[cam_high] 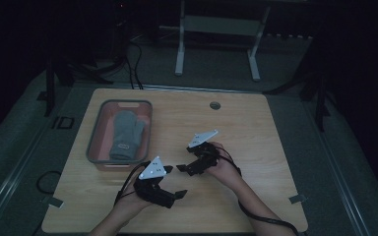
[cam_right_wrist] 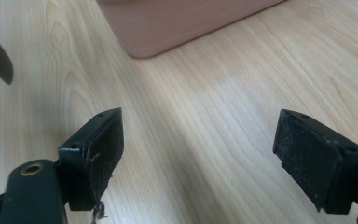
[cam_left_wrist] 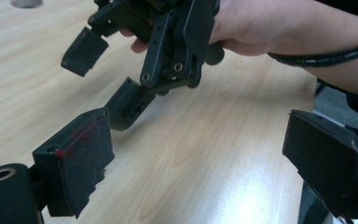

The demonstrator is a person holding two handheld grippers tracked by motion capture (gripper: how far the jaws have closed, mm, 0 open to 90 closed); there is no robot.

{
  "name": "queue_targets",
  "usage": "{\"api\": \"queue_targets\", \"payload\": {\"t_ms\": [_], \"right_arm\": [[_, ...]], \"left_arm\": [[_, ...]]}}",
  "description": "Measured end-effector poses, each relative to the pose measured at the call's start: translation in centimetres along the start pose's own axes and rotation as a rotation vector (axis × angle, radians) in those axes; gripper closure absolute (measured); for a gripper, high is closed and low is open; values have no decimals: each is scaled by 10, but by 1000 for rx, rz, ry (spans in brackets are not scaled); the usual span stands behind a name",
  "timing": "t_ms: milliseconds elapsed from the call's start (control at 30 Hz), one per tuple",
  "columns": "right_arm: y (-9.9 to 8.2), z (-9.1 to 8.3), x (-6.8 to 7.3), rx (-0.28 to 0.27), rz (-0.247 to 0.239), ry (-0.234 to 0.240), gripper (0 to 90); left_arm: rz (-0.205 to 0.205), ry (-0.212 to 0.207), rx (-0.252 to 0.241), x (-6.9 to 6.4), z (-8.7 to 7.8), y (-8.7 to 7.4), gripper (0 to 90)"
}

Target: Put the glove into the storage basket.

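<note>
your left gripper point(cam_high: 173, 181) sits at about 6 o'clock on the wooden table point(cam_high: 256, 123), jaws spread wide with nothing between them. your right gripper point(cam_high: 187, 160) hovers just beyond it, near the table's centre, jaws also wide apart and empty; from the left gripper view it point(cam_left_wrist: 105, 70) hangs just above the wood. at 10 o'clock a pink bin point(cam_high: 96, 140) holds a grey mitten point(cam_high: 127, 133) lying flat, thumb toward 3 o'clock. the bin's wall point(cam_right_wrist: 177, 23) shows beyond your right jaws.
</note>
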State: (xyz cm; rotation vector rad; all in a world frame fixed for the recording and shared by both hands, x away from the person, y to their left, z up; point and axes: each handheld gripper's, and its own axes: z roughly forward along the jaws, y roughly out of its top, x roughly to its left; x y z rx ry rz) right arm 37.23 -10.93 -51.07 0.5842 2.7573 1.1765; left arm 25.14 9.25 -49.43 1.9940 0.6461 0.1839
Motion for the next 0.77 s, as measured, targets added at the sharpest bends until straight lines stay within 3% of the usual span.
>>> {"api": "queue_targets", "payload": {"t_ms": [300, 500, 767], "right_arm": [[-28, -5, -7, 14, 15, -14, 152], [-43, -2, -9, 46, 24, -17, 149], [-50, -1, -10, 39, 38, -19, 149]], "left_arm": [[-4, -40, 50, 0, 24, -24, 87], [-32, -43, 69, 5, 30, -33, 88], [-38, -33, 69, 8, 31, -36, 87]]}}
